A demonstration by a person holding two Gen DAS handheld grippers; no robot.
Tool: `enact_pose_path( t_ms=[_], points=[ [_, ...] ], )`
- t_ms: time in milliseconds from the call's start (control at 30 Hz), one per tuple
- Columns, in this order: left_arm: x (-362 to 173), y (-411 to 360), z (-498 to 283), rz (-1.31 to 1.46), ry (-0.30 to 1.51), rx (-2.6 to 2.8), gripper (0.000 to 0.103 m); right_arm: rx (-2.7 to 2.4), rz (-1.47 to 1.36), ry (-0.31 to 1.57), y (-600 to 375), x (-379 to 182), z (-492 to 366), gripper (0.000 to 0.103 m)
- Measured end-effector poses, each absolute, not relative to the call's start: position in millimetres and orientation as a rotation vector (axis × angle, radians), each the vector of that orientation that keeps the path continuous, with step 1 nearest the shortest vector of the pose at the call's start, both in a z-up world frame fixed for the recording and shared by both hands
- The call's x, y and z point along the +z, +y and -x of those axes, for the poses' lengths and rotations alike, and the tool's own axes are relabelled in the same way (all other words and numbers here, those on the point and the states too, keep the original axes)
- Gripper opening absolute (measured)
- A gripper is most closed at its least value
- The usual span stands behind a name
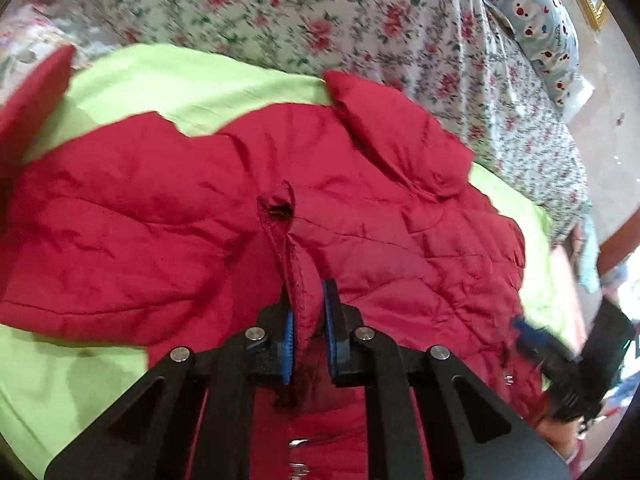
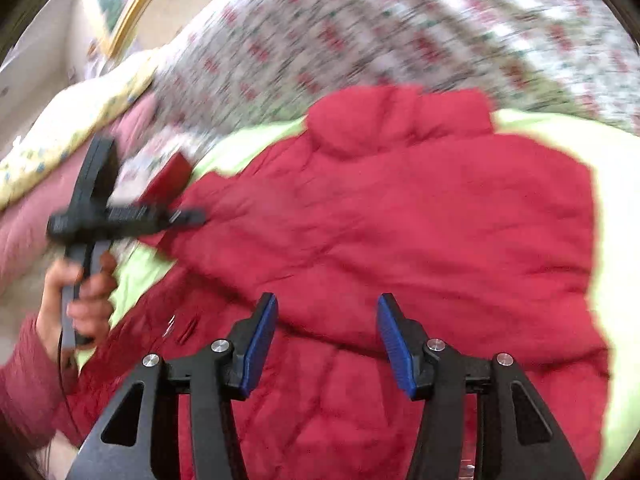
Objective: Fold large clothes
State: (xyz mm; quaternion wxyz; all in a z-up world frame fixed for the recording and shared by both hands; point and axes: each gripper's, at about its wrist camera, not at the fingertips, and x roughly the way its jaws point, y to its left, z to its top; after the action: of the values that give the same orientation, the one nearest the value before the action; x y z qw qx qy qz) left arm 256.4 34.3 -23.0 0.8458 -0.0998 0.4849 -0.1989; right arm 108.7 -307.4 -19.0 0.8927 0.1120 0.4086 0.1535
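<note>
A red quilted jacket (image 1: 160, 216) lies spread on a lime green sheet (image 1: 192, 88). Its collar (image 2: 400, 120) points toward the far side. My left gripper (image 1: 307, 292) is shut on a raised seam fold of the jacket, and red cloth fills the gap between its blue pads (image 1: 287, 340). The right wrist view shows that same gripper (image 2: 120, 216) at the left, held by a hand (image 2: 80, 304) in a red sleeve. My right gripper (image 2: 328, 304) hovers open over the jacket (image 2: 400, 220), with nothing between its pads. It also shows, blurred, at the right edge of the left wrist view (image 1: 560, 356).
The green sheet (image 2: 616, 208) rests on a floral bedspread (image 1: 320, 8). A pale blue patterned pillow (image 1: 540, 20) lies at the bed's far right. A yellow quilt (image 2: 60, 132) and a pink blanket (image 2: 28, 220) lie to the left, below a framed picture (image 2: 120, 0).
</note>
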Motion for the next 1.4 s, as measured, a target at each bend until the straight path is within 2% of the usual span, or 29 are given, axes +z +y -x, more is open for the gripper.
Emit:
enact_pose_path(
  t_ms=[167,267,400,567,700,900,1067,1300,1400],
  points=[
    [-31,21,-253,0.099,0.981,-0.365,0.011,0.118,-0.231,0.824,-346,-13,-125,0.055],
    [-30,12,-251,0.034,0.974,-0.332,0.017,0.048,-0.204,0.9,-352,-29,-143,0.055],
    [-8,21,-236,0.045,0.915,-0.316,0.021,0.011,-0.182,0.993,-351,-56,-155,0.054],
    [16,9,-217,0.041,0.871,-0.443,0.021,-0.017,-0.167,0.997,-349,-65,-153,0.055],
    [5,-22,-213,-0.039,0.892,-0.472,0.025,-0.029,-0.147,0.995,-348,-67,-153,0.055],
    [-55,-21,-230,-0.051,1.013,-0.391,0.026,-0.021,-0.164,1.006,-350,-69,-154,0.056],
    [-57,-17,-227,-0.027,1.015,-0.401,0.026,-0.003,-0.133,1.018,-343,-71,-156,0.065],
    [-59,-17,-227,-0.023,1.018,-0.395,0.026,-0.018,-0.084,0.942,-325,-43,-149,0.065],
    [-59,-17,-227,-0.029,1.017,-0.394,0.026,0.01,-0.041,0.974,-312,-46,-154,0.065]
  ],
)
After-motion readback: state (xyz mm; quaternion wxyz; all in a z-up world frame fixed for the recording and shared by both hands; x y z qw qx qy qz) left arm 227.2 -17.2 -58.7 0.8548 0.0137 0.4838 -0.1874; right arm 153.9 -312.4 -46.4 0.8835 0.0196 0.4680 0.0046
